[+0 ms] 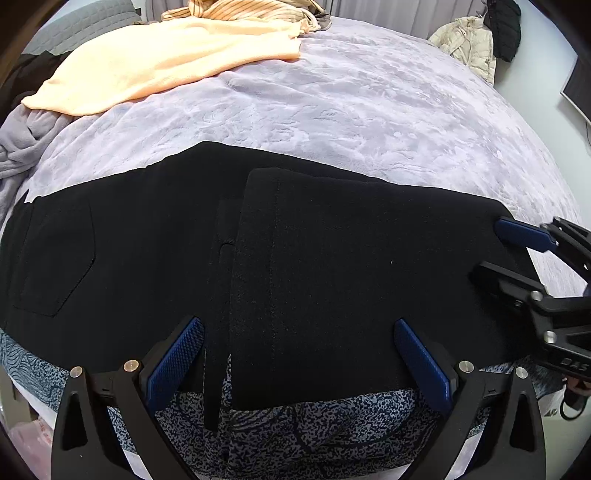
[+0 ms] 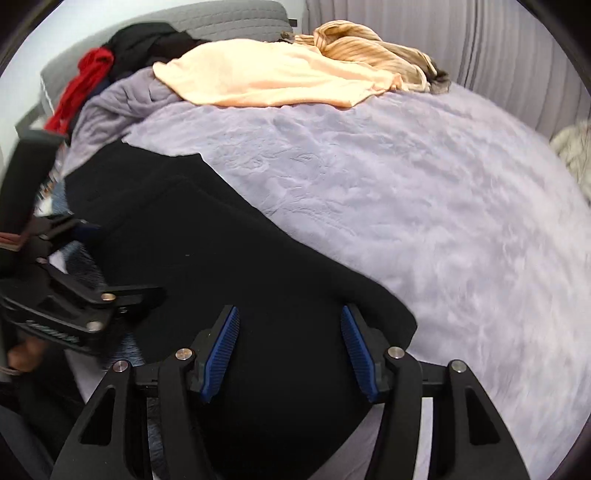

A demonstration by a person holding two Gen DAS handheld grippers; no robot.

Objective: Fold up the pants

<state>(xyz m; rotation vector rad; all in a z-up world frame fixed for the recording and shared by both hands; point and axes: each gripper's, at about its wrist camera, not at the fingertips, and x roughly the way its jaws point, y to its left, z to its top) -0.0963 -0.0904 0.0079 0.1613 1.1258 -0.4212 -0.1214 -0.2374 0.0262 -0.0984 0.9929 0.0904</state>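
Black pants (image 1: 295, 258) lie flat across the near edge of a bed, with the leg part folded over onto the upper part; a back pocket shows at the left. My left gripper (image 1: 299, 328) is open and empty, its blue pads (image 1: 177, 362) low over the near edge of the folded layer. My right gripper (image 2: 290, 317) is open and empty over the pants (image 2: 229, 258) at their right end. The right gripper also shows at the right edge of the left wrist view (image 1: 495, 247). The left gripper shows at the left of the right wrist view (image 2: 74, 295).
A lilac plush blanket (image 1: 351, 110) covers the bed. A peach cloth (image 1: 166, 62) and a striped garment (image 1: 251, 11) lie at the far side. Red and black clothes (image 2: 110, 55) are piled far left. A patterned blue-grey sheet (image 1: 314, 428) hangs at the near edge.
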